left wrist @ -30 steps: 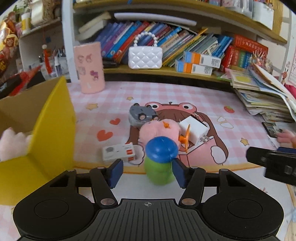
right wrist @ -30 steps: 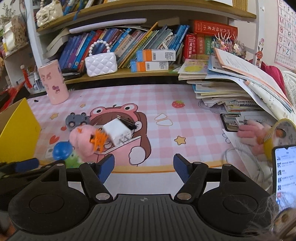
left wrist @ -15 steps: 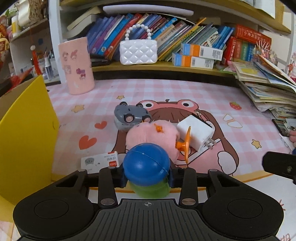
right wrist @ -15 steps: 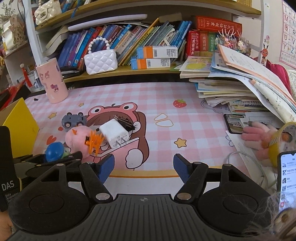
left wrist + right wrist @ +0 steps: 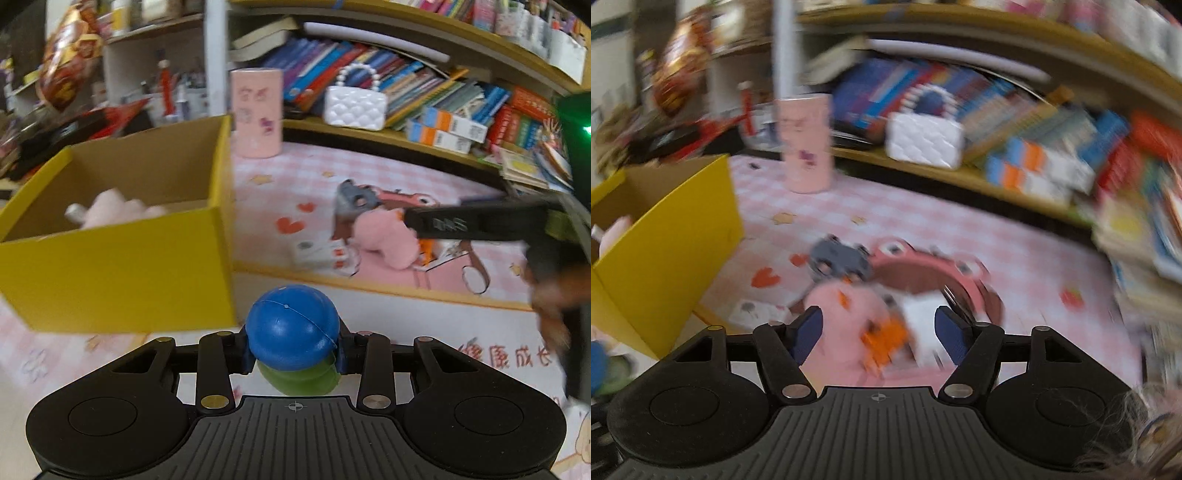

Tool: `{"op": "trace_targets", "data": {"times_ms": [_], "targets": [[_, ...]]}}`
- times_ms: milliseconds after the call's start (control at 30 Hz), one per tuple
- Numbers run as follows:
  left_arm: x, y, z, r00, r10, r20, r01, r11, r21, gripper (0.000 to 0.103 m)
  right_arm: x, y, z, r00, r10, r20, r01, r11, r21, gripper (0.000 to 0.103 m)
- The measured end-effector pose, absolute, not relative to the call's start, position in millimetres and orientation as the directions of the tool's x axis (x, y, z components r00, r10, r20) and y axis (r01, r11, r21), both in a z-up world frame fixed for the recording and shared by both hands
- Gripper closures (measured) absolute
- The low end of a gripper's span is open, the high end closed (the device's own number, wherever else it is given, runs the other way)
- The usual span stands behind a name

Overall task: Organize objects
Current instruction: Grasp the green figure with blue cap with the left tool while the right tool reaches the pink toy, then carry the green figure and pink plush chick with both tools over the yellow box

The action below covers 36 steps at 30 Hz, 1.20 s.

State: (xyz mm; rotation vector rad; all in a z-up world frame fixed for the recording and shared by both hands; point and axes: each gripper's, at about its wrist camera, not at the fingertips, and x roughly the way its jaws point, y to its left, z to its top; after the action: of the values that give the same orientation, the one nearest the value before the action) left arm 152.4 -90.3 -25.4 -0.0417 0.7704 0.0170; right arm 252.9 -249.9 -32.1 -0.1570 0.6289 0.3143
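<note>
Left hand-held gripper (image 5: 293, 356) clenched on a toy with a blue round cap and green body (image 5: 291, 332), pads pressed against both sides of it, held in the air just right of the near corner of the yellow cardboard box (image 5: 118, 269). Pale pink plush item (image 5: 114, 212) lying inside that box. Right hand-held gripper (image 5: 879, 332) released, jaws having just narrowed a little yet apart, nothing pressed between the blue pads (image 5: 809, 332); poised low over a cluster on the pink checked mat (image 5: 923, 214) covering the surface. Cluster made up of a pink plush toy (image 5: 849, 306), an orange piece (image 5: 884, 341), a white charger block (image 5: 921, 308) and, just behind, a grey toy car (image 5: 838, 256); small white card (image 5: 753, 310) lying flat beside the plush toy, near the box. Right wrist view strongly blurred, so contact between those pads and the plush toy cannot be told. Pink cylindrical cup (image 5: 256, 112) upright at the mat's far edge; white quilted handbag (image 5: 356, 107) on the bookshelf (image 5: 406, 138) behind, in front of leaning books.
</note>
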Motion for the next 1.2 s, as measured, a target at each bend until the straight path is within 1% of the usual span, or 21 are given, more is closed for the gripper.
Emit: {"op": "trace_targets", "data": {"times_ms": [33,67,100,167,233,300,367,400,567,900,1000,1200], "targets": [[149.4,-88.7,-24.1,0.719,0.014,-0.695,-0.043,0.999,-0.024,0.067,260.6,-242.0,-34.9,0.760,0.245,-0.602,-0.362,0.929,-0.079,0.040],[146.1,-86.5,-22.3,0.721,0.026,-0.692,-0.058,0.998,-0.023,0.067,268.4,-235.7,-38.2,0.752,0.245,-0.612,-0.383,0.918,-0.104,0.043],[142.6,-83.8,-20.3,0.724,0.034,-0.689,-0.074,0.997,-0.029,0.067,275.8,-230.1,-42.2,0.742,0.237,-0.627,-0.397,0.909,-0.126,0.045],[136.3,-78.3,-16.5,0.730,0.048,-0.681,-0.100,0.994,-0.037,0.067,289.7,-221.6,-52.2,0.709,0.218,-0.670,-0.424,0.892,-0.158,0.045],[131.3,-73.7,-14.5,0.732,0.063,-0.678,-0.122,0.992,-0.041,0.067,299.0,-217.2,-63.3,0.673,0.209,-0.709,-0.442,0.883,-0.160,0.045],[126.6,-68.5,-14.3,0.731,0.072,-0.679,-0.142,0.989,-0.049,0.067,304.4,-216.9,-72.0,0.649,0.199,-0.734,-0.443,0.884,-0.152,0.051],[123.6,-64.8,-15.5,0.729,0.077,-0.680,-0.158,0.986,-0.058,0.067,303.2,-222.0,-72.7,0.649,0.212,-0.731,-0.428,0.896,-0.121,0.055],[120.9,-63.1,-15.6,0.729,0.076,-0.681,-0.162,0.985,-0.063,0.067,300.5,-223.0,-71.4,0.652,0.213,-0.727,-0.417,0.902,-0.110,0.055],[116.2,-54.4,-17.7,0.736,0.058,-0.675,-0.158,0.983,-0.089,0.067,265.9,-231.6,-54.2,0.676,0.232,-0.699,-0.363,0.931,-0.042,0.055],[103.4,-30.5,-19.5,0.749,-0.032,-0.662,-0.069,0.990,-0.125,0.067,171.0,-212.8,-25.5,0.640,0.284,-0.714,-0.286,0.950,0.121,0.055],[93.7,-20.8,-18.5,0.755,-0.051,-0.654,-0.037,0.992,-0.120,0.067,142.9,-195.2,-22.2,0.633,0.293,-0.717,-0.284,0.949,0.136,0.055],[71.2,10.6,-15.9,0.759,-0.058,-0.648,-0.027,0.992,-0.120,0.067,115.6,-156.4,-20.6,0.632,0.282,-0.722,-0.300,0.948,0.108,0.055]]}}
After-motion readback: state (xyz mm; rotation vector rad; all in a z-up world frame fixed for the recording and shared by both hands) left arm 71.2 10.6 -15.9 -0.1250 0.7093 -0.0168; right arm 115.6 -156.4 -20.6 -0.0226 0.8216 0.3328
